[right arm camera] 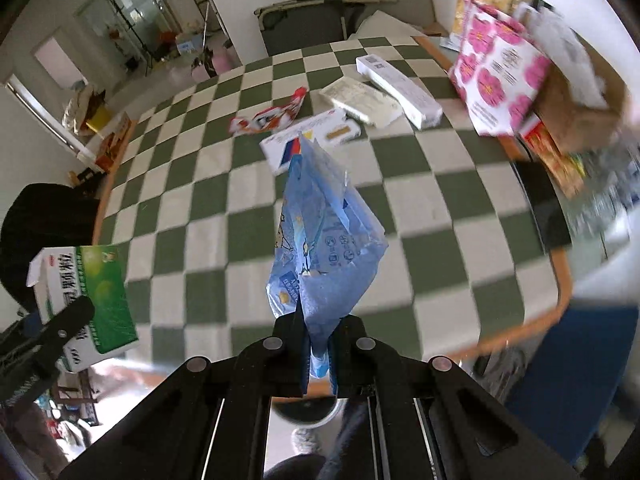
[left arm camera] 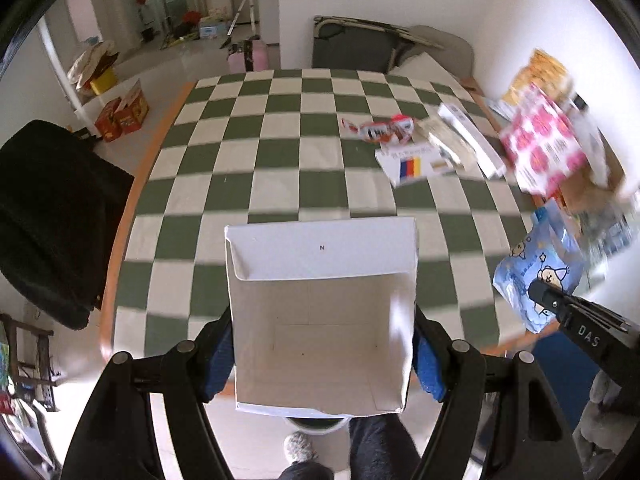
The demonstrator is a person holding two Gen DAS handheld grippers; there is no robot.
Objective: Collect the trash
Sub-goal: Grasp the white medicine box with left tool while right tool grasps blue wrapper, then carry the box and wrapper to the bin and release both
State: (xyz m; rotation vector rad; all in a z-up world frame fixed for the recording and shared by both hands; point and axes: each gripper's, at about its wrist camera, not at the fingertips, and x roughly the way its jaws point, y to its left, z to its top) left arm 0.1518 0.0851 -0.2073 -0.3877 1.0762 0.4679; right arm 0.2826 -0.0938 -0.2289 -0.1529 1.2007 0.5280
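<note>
A: A table with a green-and-white checked cloth [left arm camera: 280,152] fills the room's middle, with a dark folded chair [left arm camera: 352,46] at its far edge.

B: And the left gripper [left arm camera: 324,356]?

A: It pinches an open white box [left arm camera: 320,320] by its two side walls, the blue pads pressed against them, so the box's empty inside faces the camera. In the right wrist view the same box [right arm camera: 92,300] shows a green printed face, off to the left.

B: The right gripper [right arm camera: 318,356]?

A: Its jaws are pressed together on the bottom edge of a blue snack bag [right arm camera: 320,248], which stands up ahead of the fingers, off the cloth.

B: What lies beyond the tools?

A: A red-and-white wrapper [right arm camera: 268,118], a flat white carton [right arm camera: 312,140], a clear packet [right arm camera: 362,100] and a long white box [right arm camera: 398,84] lie ahead on the cloth. Farther right, a pink-flowered box [right arm camera: 500,80] leans beside a brown cardboard box [right arm camera: 576,120].
</note>
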